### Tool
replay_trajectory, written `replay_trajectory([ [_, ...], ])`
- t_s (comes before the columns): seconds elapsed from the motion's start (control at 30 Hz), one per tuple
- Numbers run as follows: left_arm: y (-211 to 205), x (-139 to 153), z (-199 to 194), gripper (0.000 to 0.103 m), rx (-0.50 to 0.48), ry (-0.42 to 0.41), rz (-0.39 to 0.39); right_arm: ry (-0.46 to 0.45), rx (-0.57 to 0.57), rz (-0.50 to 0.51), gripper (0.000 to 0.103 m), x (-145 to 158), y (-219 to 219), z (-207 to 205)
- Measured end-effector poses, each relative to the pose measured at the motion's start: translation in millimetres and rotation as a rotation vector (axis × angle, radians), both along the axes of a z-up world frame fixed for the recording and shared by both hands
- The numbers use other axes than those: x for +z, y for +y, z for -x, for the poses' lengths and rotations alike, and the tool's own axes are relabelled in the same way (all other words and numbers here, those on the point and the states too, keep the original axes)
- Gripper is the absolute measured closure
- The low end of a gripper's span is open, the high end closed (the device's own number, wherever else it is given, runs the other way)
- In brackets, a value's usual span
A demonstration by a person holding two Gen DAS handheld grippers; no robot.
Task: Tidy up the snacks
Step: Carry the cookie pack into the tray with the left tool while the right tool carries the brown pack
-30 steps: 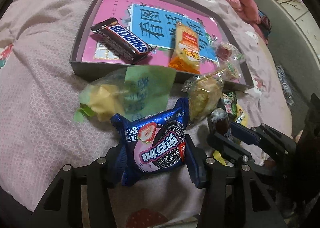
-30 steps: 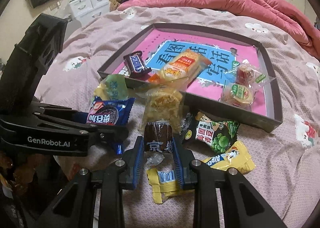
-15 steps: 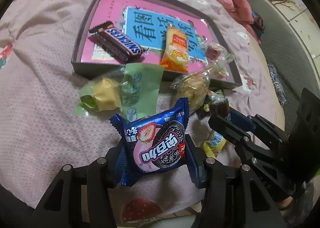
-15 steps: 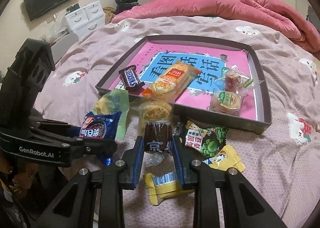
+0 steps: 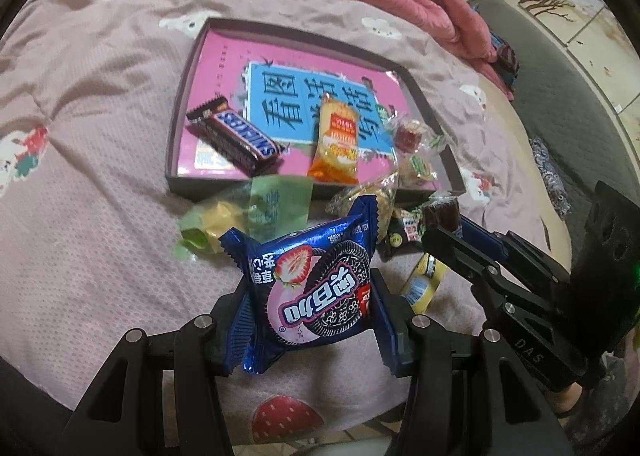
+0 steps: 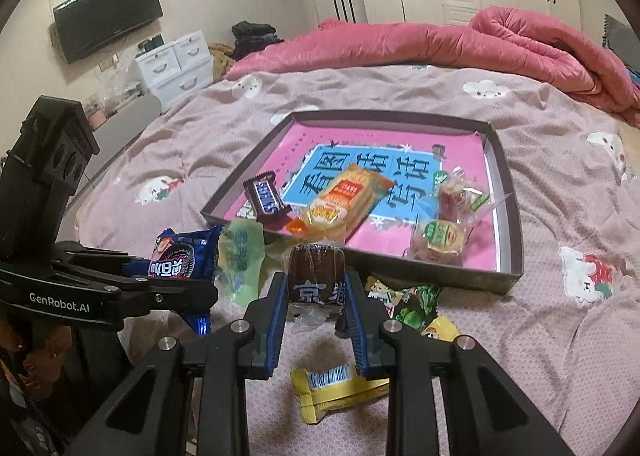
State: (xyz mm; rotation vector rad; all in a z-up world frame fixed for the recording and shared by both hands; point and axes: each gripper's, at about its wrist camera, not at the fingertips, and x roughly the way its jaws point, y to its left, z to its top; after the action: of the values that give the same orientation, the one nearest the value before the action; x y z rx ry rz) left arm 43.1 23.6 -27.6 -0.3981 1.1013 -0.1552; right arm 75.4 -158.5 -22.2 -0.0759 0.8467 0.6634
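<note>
Two hand-held tools work over a bed covered in a pink patterned quilt. The left tool is clamped on a blue cookie packet, held above the quilt with its strawberry-and-biscuit print facing the camera. The right tool grips a small brown wrapped cake between its blue-lined fingers, also lifted off the bedding.

Just ahead of both sits a shallow dark tray lined with a pink and blue printed sheet. Inside it lie a chocolate bar near the left wall, an orange-and-yellow snack pack in the middle, and two small clear-wrapped sweets toward the right corner.

On the quilt, against the tray's near wall, rests a green-wrapped pastry. Beside it lies a clear-wrapped cake, with a green pea snack bag and a yellow packet lying loose nearer the tools. A rumpled pink duvet is heaped along the far edge of the bed.
</note>
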Motion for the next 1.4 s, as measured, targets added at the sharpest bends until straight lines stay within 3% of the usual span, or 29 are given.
replay_trajectory([
  [0.8,9,36,-16,0.049,0.047,-0.167,-0.069,-0.097,-0.181,-0.081,0.074,26,-43,-17],
  [1.4,21,36,-55,0.049,0.093,-0.188,-0.080,-0.132,-0.282,-0.088,0.074,34,-67,-33],
])
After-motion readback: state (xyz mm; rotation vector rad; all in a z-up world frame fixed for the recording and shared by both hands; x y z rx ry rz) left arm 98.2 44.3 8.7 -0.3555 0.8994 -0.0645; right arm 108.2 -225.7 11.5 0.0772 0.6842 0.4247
